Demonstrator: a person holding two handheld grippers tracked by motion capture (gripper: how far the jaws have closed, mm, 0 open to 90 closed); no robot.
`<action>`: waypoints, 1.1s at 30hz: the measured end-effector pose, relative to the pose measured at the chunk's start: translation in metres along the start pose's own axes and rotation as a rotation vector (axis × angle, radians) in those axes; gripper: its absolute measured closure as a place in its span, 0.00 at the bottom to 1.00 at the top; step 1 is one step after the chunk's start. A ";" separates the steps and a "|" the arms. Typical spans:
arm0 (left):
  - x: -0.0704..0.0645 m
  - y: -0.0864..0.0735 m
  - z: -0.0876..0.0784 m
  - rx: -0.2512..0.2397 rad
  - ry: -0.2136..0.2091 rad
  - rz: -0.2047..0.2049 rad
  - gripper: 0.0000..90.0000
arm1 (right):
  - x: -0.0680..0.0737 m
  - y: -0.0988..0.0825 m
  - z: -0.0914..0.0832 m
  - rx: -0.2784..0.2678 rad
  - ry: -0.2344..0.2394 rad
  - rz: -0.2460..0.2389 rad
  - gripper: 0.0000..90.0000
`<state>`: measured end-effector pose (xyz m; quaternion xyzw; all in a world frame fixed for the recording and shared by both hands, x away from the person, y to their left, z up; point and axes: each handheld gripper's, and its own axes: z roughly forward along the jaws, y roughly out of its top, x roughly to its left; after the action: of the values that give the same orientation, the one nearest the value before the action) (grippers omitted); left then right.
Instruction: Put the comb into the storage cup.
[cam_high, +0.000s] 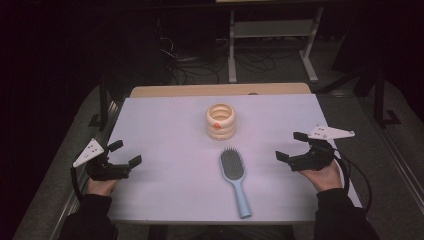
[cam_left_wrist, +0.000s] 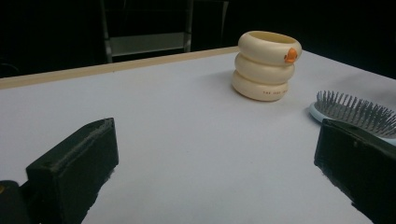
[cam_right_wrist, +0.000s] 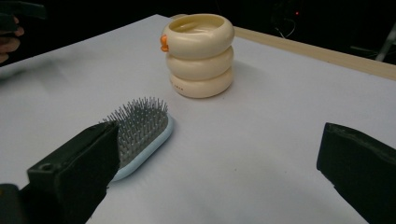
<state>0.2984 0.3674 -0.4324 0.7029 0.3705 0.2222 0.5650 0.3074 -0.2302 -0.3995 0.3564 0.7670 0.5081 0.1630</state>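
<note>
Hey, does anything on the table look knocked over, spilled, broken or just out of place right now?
Nothing stands out. The cream ringed cup stands upright near the table's middle, and the blue hairbrush lies flat, bristles up, just in front of it. The left gripper and right gripper are open, apart from both.

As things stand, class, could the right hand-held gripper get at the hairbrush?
Probably yes: the right hand-held gripper stands open beside the hairbrush, with bare table between them.

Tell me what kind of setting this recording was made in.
Probably a lab or recording workspace, not a home: a white-topped table in a dark room, loose cables on the floor, and a white metal bench frame behind.
</note>
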 end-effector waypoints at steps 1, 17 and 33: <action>0.000 0.000 0.000 0.001 0.000 0.001 0.00 | 0.000 0.000 0.001 0.004 0.002 0.000 0.00; 0.000 0.000 0.000 0.000 -0.002 -0.001 0.00 | 0.007 0.001 0.008 0.048 0.036 -0.021 0.00; 0.000 0.000 0.000 0.001 -0.004 -0.001 0.00 | 0.019 0.003 0.018 0.089 0.077 -0.053 0.00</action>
<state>0.2984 0.3670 -0.4325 0.7036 0.3698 0.2206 0.5653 0.3062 -0.2044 -0.4028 0.3232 0.8036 0.4824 0.1308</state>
